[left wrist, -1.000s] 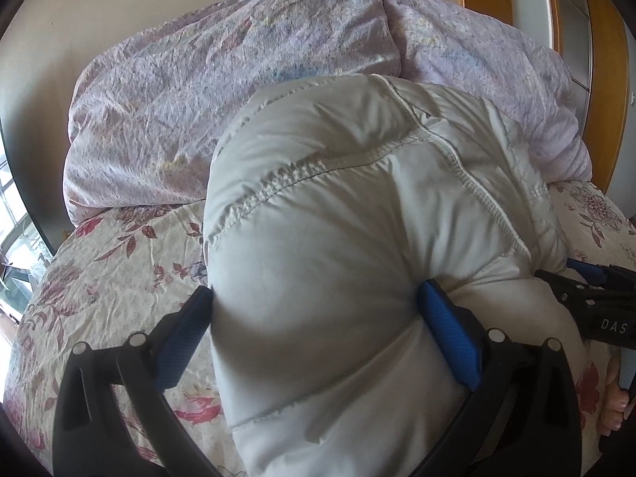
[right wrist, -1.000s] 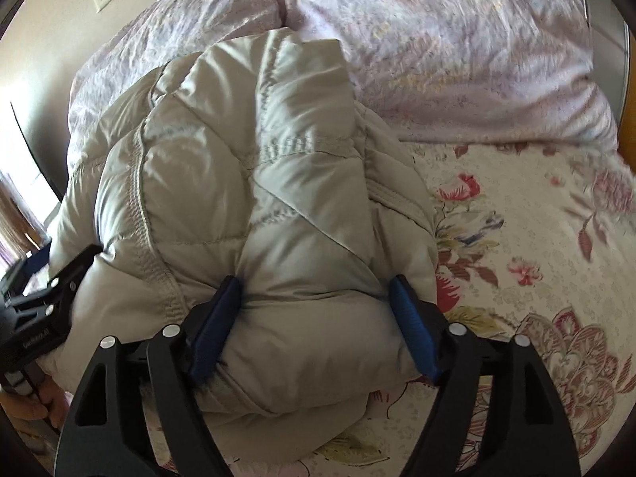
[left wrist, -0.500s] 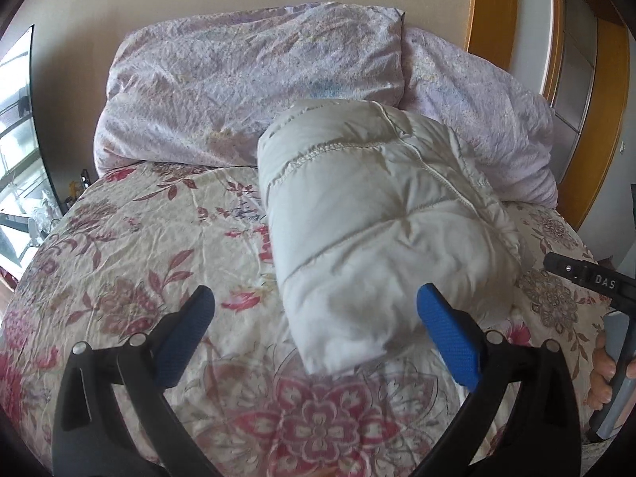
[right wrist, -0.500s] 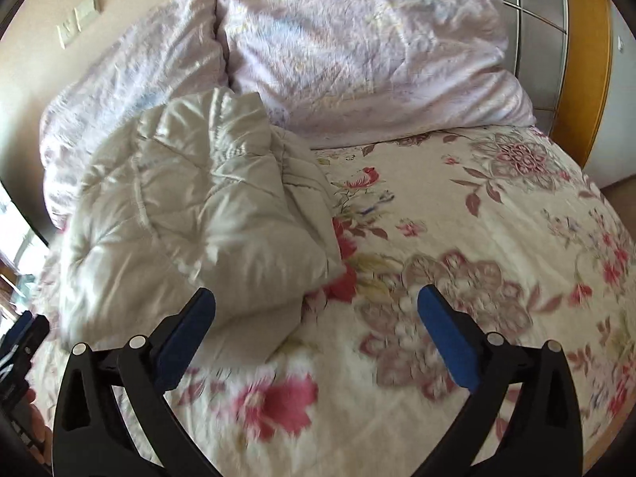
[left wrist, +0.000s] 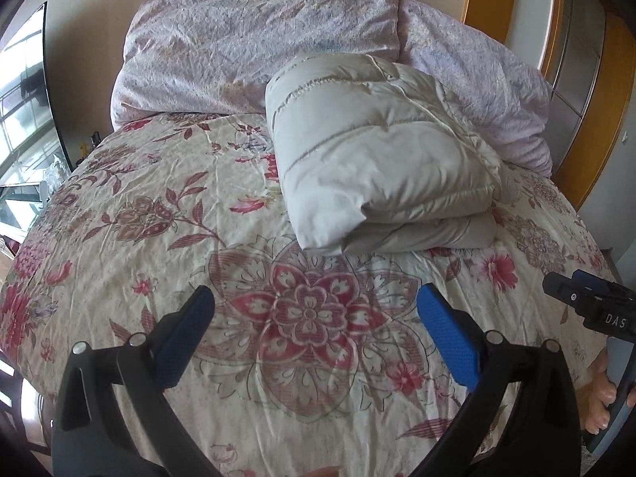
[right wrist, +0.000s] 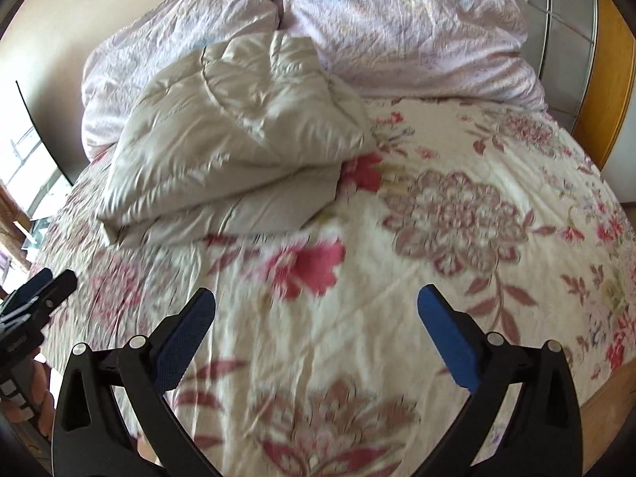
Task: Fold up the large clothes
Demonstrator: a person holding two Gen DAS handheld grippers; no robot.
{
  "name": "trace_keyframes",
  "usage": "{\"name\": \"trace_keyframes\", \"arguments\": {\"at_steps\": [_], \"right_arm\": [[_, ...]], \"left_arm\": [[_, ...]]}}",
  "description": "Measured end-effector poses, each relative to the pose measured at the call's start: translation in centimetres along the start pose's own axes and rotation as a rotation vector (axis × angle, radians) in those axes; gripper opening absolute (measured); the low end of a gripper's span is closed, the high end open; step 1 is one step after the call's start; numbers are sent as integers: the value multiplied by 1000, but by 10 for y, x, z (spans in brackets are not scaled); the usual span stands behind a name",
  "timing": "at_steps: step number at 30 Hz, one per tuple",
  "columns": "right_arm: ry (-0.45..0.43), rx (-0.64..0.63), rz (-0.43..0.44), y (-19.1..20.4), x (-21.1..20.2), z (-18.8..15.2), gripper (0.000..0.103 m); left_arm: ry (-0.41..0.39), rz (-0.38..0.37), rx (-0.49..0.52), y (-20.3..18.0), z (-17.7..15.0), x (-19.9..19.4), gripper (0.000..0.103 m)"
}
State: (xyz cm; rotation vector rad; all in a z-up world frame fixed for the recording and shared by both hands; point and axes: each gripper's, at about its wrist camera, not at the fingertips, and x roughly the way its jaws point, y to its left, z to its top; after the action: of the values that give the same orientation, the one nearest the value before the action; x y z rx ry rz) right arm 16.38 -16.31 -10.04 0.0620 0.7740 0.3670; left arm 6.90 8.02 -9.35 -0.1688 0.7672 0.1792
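A pale grey puffy jacket (left wrist: pixel 377 151) lies folded into a thick bundle on the floral bedspread (left wrist: pixel 167 238), near the pillows. The right wrist view shows the same jacket (right wrist: pixel 238 139) at upper left. My left gripper (left wrist: pixel 314 310) is open, its blue pads wide apart over the bedspread, well short of the jacket. My right gripper (right wrist: pixel 316 310) is open too, with nothing between its fingers. The right gripper's tip (left wrist: pixel 584 298) shows at the right edge of the left wrist view, and the left gripper's tip (right wrist: pixel 39 290) at the left edge of the right wrist view.
Two lilac pillows (left wrist: pixel 254 39) (right wrist: pixel 417 28) lie against the wall behind the jacket. A wooden frame (left wrist: pixel 588 91) stands at the right. A window (left wrist: pixel 24 119) is on the left. A hand (left wrist: pixel 600 401) grips the right tool's handle.
Both grippers let go of the jacket and drew back from it toward the near side of the bed. The jacket now rests alone as a folded bundle.
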Motion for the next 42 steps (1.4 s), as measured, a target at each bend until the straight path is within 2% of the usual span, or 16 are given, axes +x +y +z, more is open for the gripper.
{"name": "trace_keyframes", "arguments": {"at_steps": [5,12,16,27,42], "right_arm": [[23,2,33,-2,-16,-1,102],[-9,-41,71,8,-45,4,102],[-25,-68,91,16,-54,4,102],[-3,-38,108,18,-41,16,102],[-2,-46,123,23,-48,18,102]], "left_arm": [[43,-45,0,-11,-6,-4,101],[30,-70,22,-27,1,-25,101],[20,-57,26,-30,5,-32,101],[30,-54,10,-26,9,-30,101],[18,-80,33,-35,12,-36,101]]}}
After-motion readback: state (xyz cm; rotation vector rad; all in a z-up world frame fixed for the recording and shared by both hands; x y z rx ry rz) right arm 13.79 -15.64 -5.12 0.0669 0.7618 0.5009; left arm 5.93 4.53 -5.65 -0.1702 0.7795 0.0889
